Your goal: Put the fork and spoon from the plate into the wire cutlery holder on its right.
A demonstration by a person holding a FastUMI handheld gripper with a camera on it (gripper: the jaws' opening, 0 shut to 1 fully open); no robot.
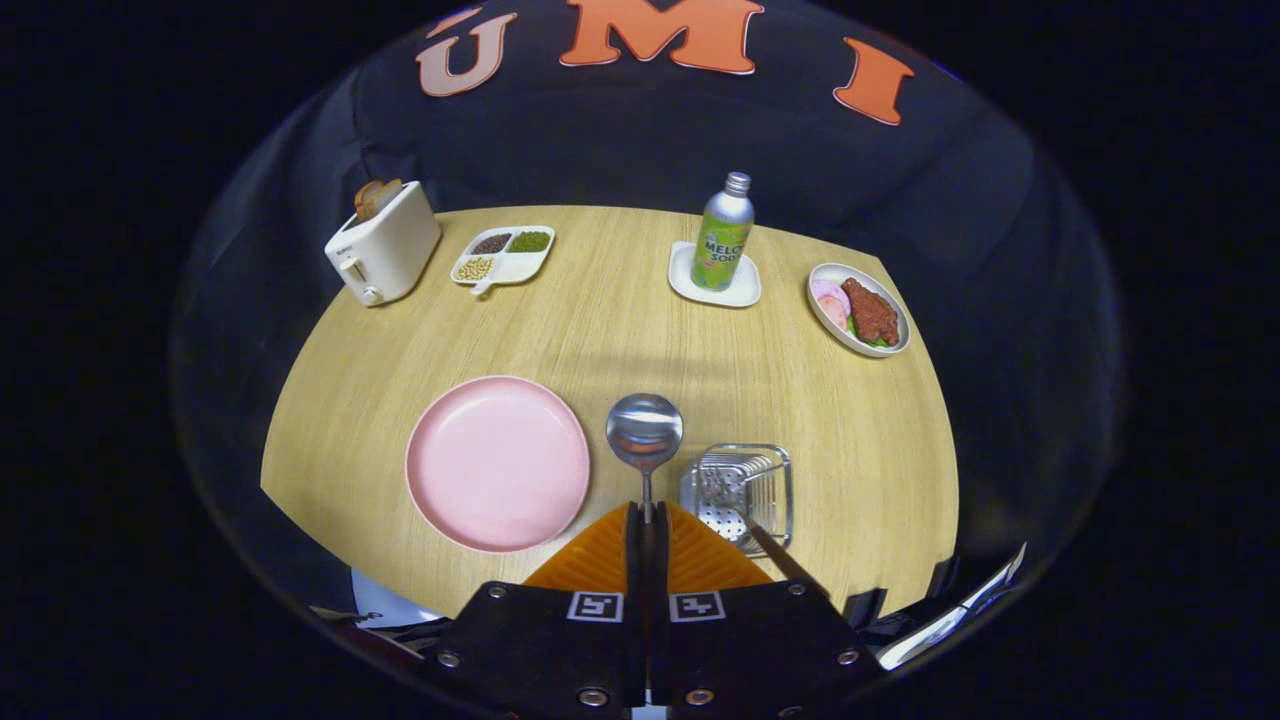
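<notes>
Gripper (647, 515) clenched on the spoon (645, 435) handle, bowl sticking out ahead at frame centre, between pink plate (497, 463) and wire holder (738, 490) at lower right. Spoon looks stiff, light, slippery metal; keep the hold on the handle.

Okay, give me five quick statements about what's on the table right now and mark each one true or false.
1. The gripper is shut on the spoon, holding it by its handle. True.
2. The pink plate has a fork lying on it. False: the plate is bare.
3. The wire cutlery holder stands to the right of the spoon. True.
4. The green bottle lies on its side. False: it stands upright on a small white tray.
5. The toaster has bread in it. True.
</notes>
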